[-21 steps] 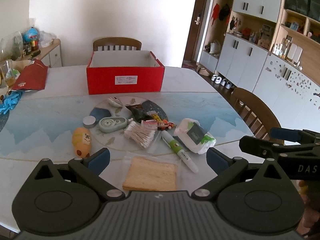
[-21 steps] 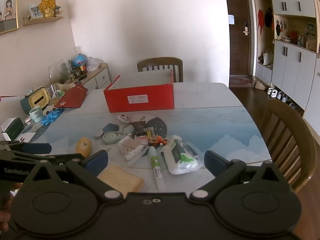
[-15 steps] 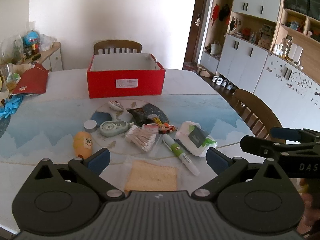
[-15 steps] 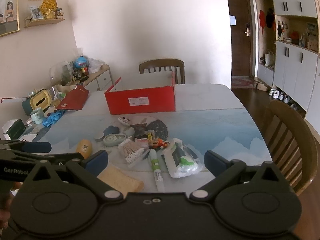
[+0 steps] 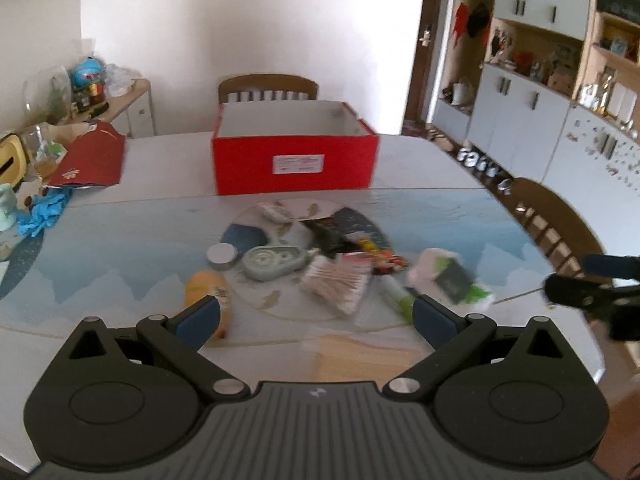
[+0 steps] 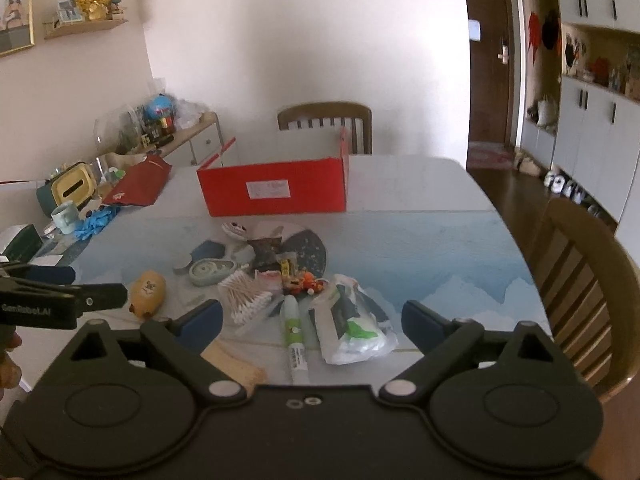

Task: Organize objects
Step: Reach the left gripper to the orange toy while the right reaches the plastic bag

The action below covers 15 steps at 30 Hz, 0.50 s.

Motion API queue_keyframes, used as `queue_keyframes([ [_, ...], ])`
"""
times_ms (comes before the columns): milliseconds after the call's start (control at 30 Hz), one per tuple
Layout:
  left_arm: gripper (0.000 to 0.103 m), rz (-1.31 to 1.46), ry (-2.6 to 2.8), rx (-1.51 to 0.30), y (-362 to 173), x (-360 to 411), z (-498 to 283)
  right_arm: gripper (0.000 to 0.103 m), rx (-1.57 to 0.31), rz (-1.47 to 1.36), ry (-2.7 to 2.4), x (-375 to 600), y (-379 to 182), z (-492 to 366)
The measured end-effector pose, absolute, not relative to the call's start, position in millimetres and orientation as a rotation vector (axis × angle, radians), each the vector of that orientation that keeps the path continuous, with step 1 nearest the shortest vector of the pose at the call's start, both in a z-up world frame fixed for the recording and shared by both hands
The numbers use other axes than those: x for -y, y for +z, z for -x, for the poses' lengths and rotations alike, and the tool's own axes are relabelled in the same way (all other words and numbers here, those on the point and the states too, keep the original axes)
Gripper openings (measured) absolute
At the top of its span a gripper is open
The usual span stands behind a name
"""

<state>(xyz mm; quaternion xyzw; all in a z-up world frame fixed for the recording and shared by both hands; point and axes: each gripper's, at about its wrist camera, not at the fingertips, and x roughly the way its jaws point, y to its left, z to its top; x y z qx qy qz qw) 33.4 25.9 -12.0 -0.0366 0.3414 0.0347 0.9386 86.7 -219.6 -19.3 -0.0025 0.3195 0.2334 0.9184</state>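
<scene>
left gripper (image 5: 316, 316): spread, empty | right gripper (image 6: 312, 322): spread, empty | wall shelf (image 6: 86, 26): right view only

Left wrist view motion-blurred: cotton swabs (image 5: 335, 282), tissue pack (image 5: 448, 276) and snack wrappers smeared, prints unreadable. Bread slice (image 5: 360, 354) partly hidden behind the left tool (image 5: 316, 316) body. Red box (image 6: 276, 188) label too small to read; its interior not visible in the right wrist view. Right tool (image 5: 592, 292) cut off by the frame edge.
</scene>
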Motion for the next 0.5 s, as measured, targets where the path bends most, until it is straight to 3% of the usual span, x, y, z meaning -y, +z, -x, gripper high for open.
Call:
queue_keyframes([
  [433,0.102,-0.03,0.134,-0.767,-70.6,-83.3,-91.8,0.094,-0.75,0.114,0.414,193.4,-64.9,-138.4],
  [500,0.102,-0.043,0.133,-0.78,-78.8,-89.2,-99.2,0.089,-0.772,0.119,0.4,191.9,-74.1,-150.5],
])
